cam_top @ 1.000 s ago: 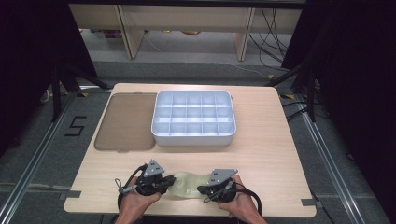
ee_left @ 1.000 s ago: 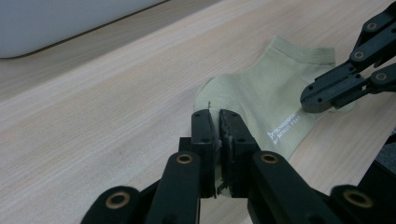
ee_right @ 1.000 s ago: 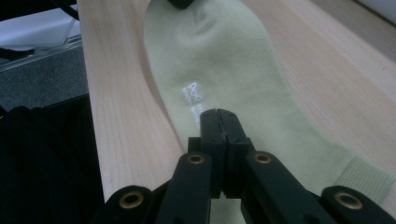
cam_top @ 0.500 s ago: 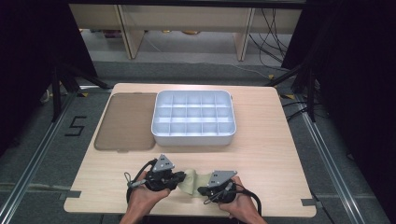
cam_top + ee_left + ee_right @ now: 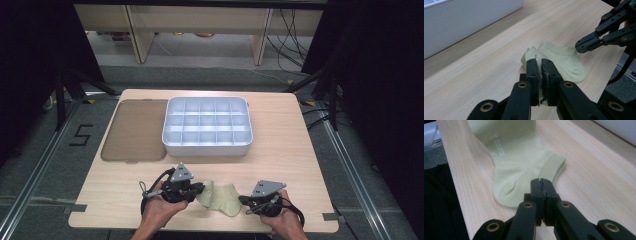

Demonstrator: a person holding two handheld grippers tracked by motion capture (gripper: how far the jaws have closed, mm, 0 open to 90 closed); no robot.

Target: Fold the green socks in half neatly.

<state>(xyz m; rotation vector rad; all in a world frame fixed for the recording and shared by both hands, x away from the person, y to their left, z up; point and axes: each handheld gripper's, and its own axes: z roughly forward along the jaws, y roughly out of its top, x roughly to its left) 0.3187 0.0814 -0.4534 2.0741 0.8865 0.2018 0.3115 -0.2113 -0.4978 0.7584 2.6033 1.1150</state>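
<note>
Because the sock (image 5: pixel 220 198) is soft, thin cloth, it looks light and floppy, so it will likely sag and bend wherever it is not held, but it should not break or slip much. It lies flat on the wooden table (image 5: pixel 300 150) near the front edge, between the two grippers and well apart from the white box (image 5: pixel 206 126) with many little cups and the brown lid (image 5: pixel 135 131) beside that box. The left gripper (image 5: pixel 541 65) has its jaws pressed together on one end of the sock, and a bit of the cloth is caught between them. The right gripper (image 5: pixel 540 185) has its jaws pressed together too, with the tips right at the thick cuff; I cannot tell if it has hold of the cloth or is just touching it. That cuff looks like a good place to grab, because it is doubled and thicker. From the high view you can see the whole table, both hands and the box. The left gripper view shows the pinch up close and the other gripper's black tips near the cuff. The right gripper view shows a small stitched mark on the sock and the folded cuff edge.
</note>
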